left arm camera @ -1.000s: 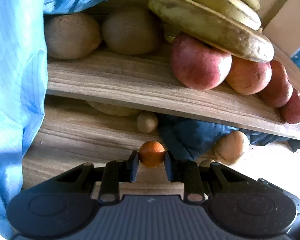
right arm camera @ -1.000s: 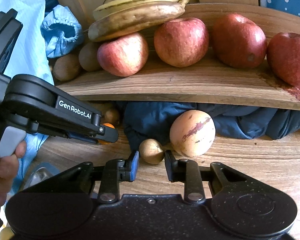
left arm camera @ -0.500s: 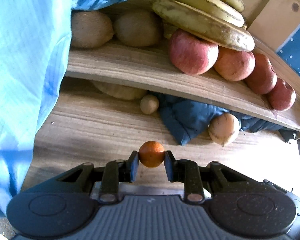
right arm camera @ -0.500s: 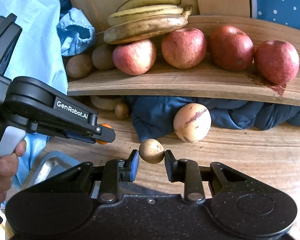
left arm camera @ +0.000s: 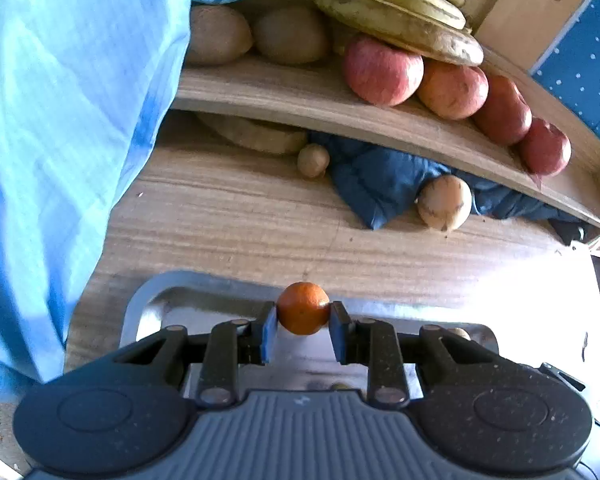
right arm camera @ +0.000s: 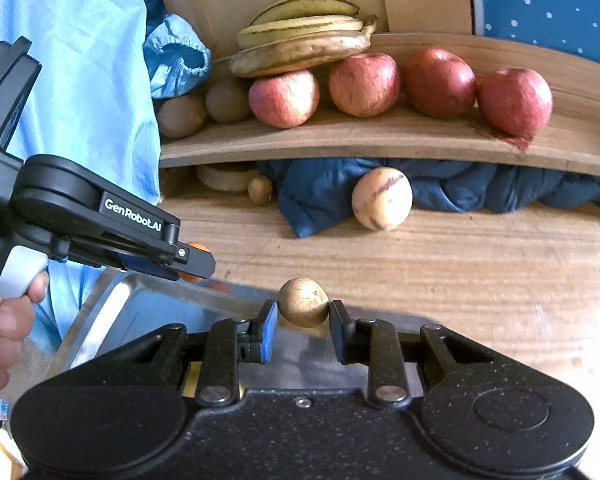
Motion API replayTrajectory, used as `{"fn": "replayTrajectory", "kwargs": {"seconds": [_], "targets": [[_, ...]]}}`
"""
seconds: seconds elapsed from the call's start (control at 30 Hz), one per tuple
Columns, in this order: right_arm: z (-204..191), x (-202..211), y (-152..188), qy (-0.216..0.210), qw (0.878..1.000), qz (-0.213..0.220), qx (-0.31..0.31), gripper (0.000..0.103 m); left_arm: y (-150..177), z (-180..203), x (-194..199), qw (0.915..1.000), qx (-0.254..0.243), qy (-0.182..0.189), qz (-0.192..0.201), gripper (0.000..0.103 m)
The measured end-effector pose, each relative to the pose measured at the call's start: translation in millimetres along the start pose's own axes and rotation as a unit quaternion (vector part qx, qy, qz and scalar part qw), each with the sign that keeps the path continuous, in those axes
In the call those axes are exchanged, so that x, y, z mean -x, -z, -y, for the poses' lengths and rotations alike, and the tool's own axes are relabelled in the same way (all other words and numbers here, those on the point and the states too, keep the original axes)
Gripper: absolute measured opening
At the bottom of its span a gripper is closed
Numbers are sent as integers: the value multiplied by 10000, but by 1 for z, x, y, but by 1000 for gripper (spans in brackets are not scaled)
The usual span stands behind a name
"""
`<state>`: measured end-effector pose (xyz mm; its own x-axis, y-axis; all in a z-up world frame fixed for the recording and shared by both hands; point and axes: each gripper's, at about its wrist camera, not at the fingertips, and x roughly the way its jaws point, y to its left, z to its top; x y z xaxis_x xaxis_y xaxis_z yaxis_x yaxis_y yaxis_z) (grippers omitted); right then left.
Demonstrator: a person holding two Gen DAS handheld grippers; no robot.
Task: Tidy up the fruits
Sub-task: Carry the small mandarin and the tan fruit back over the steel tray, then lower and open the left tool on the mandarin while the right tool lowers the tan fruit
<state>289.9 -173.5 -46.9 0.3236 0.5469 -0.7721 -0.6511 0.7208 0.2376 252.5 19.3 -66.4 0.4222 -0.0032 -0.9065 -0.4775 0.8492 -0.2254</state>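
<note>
My left gripper (left arm camera: 303,322) is shut on a small orange fruit (left arm camera: 303,307) and hangs over the far rim of a metal tray (left arm camera: 204,284). In the right wrist view the left gripper (right arm camera: 198,264) shows at the left with the orange fruit (right arm camera: 196,246) peeking past its tip. My right gripper (right arm camera: 303,322) is shut on a small round brown fruit (right arm camera: 302,302), also above the metal tray (right arm camera: 112,304). On the wooden shelf (right arm camera: 380,140) lie bananas (right arm camera: 304,40), red apples (right arm camera: 364,84) and kiwis (right arm camera: 182,116).
Under the shelf lie a dark blue cloth (right arm camera: 328,192), a pale striped round fruit (right arm camera: 382,198), a small brown fruit (right arm camera: 260,189) and a flat pale piece (right arm camera: 226,176). A light blue sleeve (left arm camera: 60,120) fills the left side. A hand (right arm camera: 4,316) grips the left tool.
Both grippers have drawn back from the shelf with their fruits still held. The metal tray has come into view beneath them.
</note>
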Motion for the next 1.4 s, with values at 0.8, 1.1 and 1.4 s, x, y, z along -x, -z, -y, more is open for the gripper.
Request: {"fn": "replayTrajectory", "kwargs": {"seconds": [0.8, 1.1, 1.4], "targets": [[-23, 49, 42, 262, 9995, -49, 144, 30, 54, -19, 36, 9995, -243, 120, -145, 30], [-25, 54, 53, 198, 9991, -226, 290, 30, 68, -13, 39, 9989, -419, 111, -198, 30], [-30, 50, 63, 27, 9976, -468, 506, 30, 79, -8, 37, 9983, -504, 60, -291, 30]]}}
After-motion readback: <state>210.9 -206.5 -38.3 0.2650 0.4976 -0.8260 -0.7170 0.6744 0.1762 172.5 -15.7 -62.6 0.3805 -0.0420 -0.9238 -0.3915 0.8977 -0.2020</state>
